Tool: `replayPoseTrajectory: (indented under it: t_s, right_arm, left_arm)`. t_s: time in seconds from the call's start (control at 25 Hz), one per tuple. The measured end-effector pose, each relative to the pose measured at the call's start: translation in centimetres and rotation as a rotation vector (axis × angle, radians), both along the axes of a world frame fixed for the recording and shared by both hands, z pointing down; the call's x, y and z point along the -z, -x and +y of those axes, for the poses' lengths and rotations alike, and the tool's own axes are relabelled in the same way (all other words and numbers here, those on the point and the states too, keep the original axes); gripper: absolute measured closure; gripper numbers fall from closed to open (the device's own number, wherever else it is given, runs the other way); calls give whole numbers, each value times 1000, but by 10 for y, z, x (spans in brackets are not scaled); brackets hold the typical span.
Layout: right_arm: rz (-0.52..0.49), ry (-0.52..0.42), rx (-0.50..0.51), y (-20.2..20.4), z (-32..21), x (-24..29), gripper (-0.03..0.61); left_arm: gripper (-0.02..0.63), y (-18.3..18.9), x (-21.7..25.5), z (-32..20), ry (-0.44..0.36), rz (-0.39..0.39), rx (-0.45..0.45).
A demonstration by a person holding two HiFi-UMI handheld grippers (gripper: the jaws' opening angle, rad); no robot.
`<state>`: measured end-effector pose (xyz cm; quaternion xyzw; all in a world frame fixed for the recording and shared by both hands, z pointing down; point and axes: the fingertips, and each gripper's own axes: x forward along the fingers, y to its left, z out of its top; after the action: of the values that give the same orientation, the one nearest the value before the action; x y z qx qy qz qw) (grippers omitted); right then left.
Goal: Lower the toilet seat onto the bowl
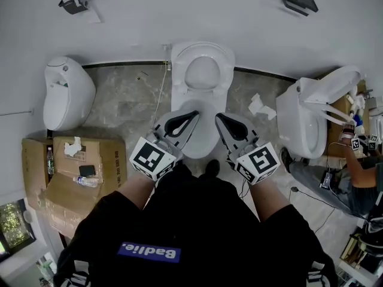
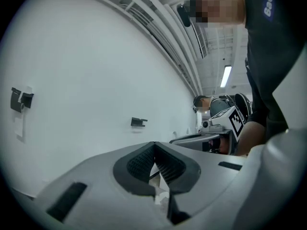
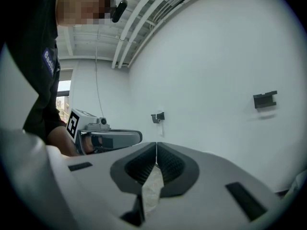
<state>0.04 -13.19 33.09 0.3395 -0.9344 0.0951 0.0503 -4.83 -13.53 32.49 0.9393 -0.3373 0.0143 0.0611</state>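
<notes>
The left gripper (image 1: 192, 115) and the right gripper (image 1: 219, 116) are held side by side over the near rim of the toilet bowl (image 1: 201, 141), tips toward the wall (image 1: 179, 11). Each claw's jaws are pressed together with nothing between them. Beyond them the toilet seat (image 1: 222, 70) appears raised at the bowl's far edge, against the wall.

White toilet (image 1: 202, 57), mottled grey floor (image 1: 122, 97), brown cardboard box (image 1: 111, 160); left gripper (image 1: 192, 113) and right gripper (image 1: 219, 117) grey with black-and-white marker cubes.
</notes>
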Motion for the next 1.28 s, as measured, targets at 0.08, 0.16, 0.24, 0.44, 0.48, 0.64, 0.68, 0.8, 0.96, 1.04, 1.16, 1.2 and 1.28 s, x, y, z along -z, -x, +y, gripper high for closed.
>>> replayPoseTrajectory:
  t_s: [0.08,0.16,0.24,0.44,0.48,0.64,0.68,0.8,0.96,1.04,1.16,1.2,1.28]
  right_arm:
    - [6,-2,-30,5,-15,-3,551]
    - [11,4,-49,6,-29,-9,551]
    - [11,8,-51,4,-41,-13,551]
    - [22,19,-19,0,-70,-25,551]
    - [26,25,-13,-2,-74,-28,551]
    - [45,55,-6,-19,-96,-48,550]
    - [49,62,-10,-25,-102,-53,549]
    - [51,72,-32,-37,-124,-63,549]
    - [52,87,-46,-40,-147,-76,549]
    - [61,93,-42,-39,-158,-84,549]
    - [79,101,-29,-35,-174,-96,548]
    - [85,104,-27,-34,-180,-101,549]
    - [101,107,-27,-36,-189,-111,548]
  left_arm:
    - [597,4,-2,-16,-9,-7,-14]
    - [598,6,-7,-30,-10,-18,-19]
    - [597,7,-12,-44,-4,-26,-13]
    - [597,6,-24,-75,14,-24,29]
    - [597,7,-27,-79,22,-22,39]
    - [597,4,-47,-100,55,-32,73]
    - [597,3,-52,-105,60,-35,81]
    - [597,3,-62,-124,62,-48,94]
    - [597,5,-76,-147,66,-66,99]
    - [595,7,-84,-159,72,-80,100]
    - [595,12,-100,-177,86,-110,99]
    - [595,12,-107,-182,91,-120,96]
    - [595,13,-121,-192,104,-140,94]
